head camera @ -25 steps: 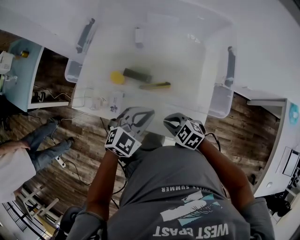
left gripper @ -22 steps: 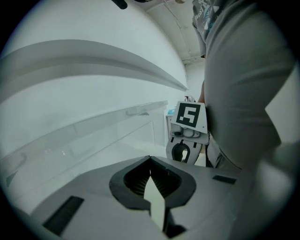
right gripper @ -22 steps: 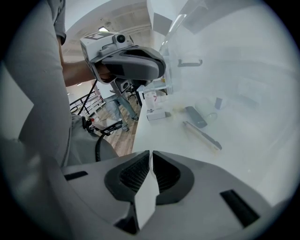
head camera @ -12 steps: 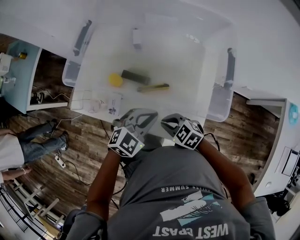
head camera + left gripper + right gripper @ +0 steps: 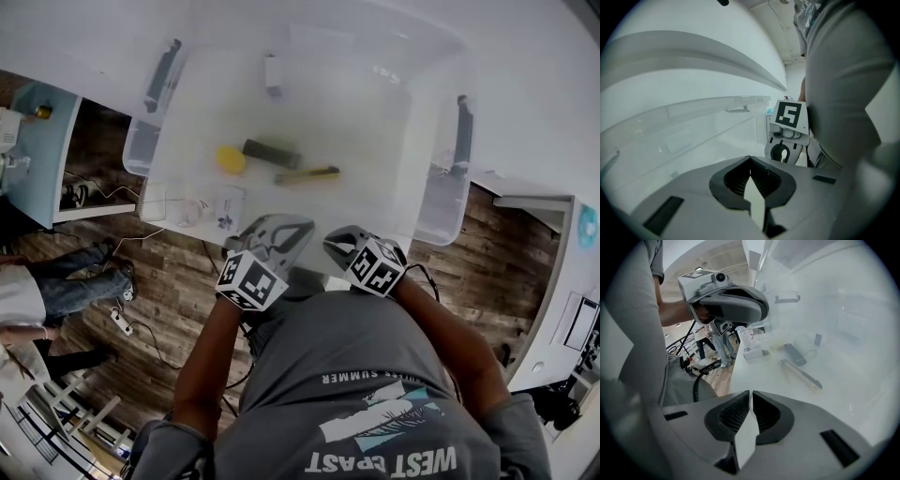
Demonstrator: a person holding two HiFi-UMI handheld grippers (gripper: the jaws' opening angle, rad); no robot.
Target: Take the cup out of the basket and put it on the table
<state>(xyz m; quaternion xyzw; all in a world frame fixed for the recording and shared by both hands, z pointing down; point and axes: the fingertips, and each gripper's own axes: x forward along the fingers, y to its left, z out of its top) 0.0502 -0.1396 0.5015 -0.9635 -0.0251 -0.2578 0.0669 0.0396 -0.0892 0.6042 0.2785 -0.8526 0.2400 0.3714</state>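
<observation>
A clear plastic basket [image 5: 427,202] stands on the white table [image 5: 525,84]. Near its front left corner is a small clear cup [image 5: 192,208] beside a white card [image 5: 230,208]; whether they lie inside the basket I cannot tell. My left gripper [image 5: 298,227] and right gripper [image 5: 336,240] hover side by side at the table's near edge, short of the basket. Both are shut with nothing between the jaws. The left gripper view shows the right gripper [image 5: 786,140]. In the right gripper view the left gripper [image 5: 761,310] hangs above the cup [image 5: 742,336].
Inside the basket lie a yellow ball [image 5: 231,157], a dark block [image 5: 272,153], a yellow-and-black knife [image 5: 307,174] and a small white item [image 5: 273,73] at the back. Lid flaps [image 5: 161,80] hang at both ends. A person [image 5: 56,291] stands on the wooden floor at the left.
Both grippers have stayed almost where they were, with jaws unchanged. The person on the floor at the left has moved further left and down in the view.
</observation>
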